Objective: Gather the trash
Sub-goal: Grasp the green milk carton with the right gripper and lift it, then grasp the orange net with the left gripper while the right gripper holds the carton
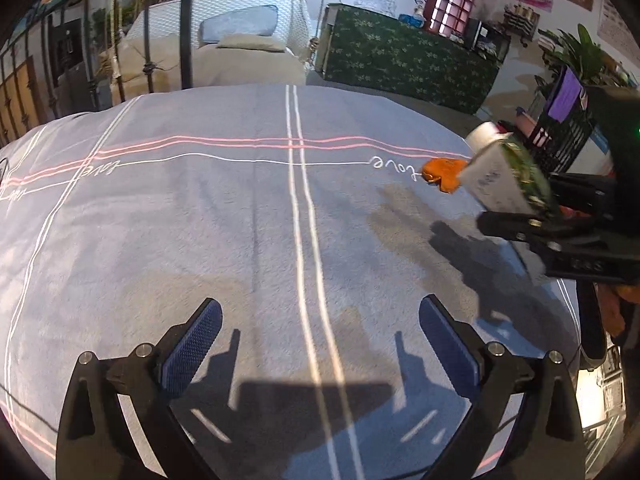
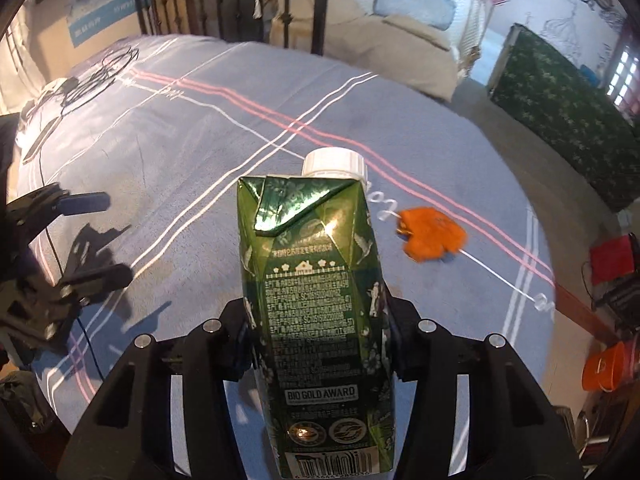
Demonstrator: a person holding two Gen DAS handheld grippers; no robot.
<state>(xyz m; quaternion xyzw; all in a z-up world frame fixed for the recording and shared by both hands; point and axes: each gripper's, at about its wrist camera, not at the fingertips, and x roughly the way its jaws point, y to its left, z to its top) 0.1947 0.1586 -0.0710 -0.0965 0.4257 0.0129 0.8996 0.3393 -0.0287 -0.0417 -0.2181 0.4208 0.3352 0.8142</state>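
Note:
A green drink carton (image 2: pixel 316 280) with a white screw cap sits between the fingers of my right gripper (image 2: pixel 320 332), which is shut on its sides and holds it above the bed. In the left wrist view the same carton (image 1: pixel 504 176) and the right gripper (image 1: pixel 560 228) hang at the right edge. An orange crumpled scrap (image 2: pixel 432 238) lies on the blue-grey bedspread (image 2: pixel 200 140) beyond the carton; it also shows as the orange scrap (image 1: pixel 444 174). My left gripper (image 1: pixel 320 344) is open over bare bedspread (image 1: pixel 200 220), nothing between its fingers, and appears as the left gripper (image 2: pixel 100 236) at the left.
A black cable (image 2: pixel 56 216) trails over the bed's left side. An orange bucket (image 2: pixel 604 368) stands on the floor at right, near a red box (image 2: pixel 612 258). A green patterned counter (image 1: pixel 404 60) and a white wicker chair (image 1: pixel 240 28) stand beyond the bed.

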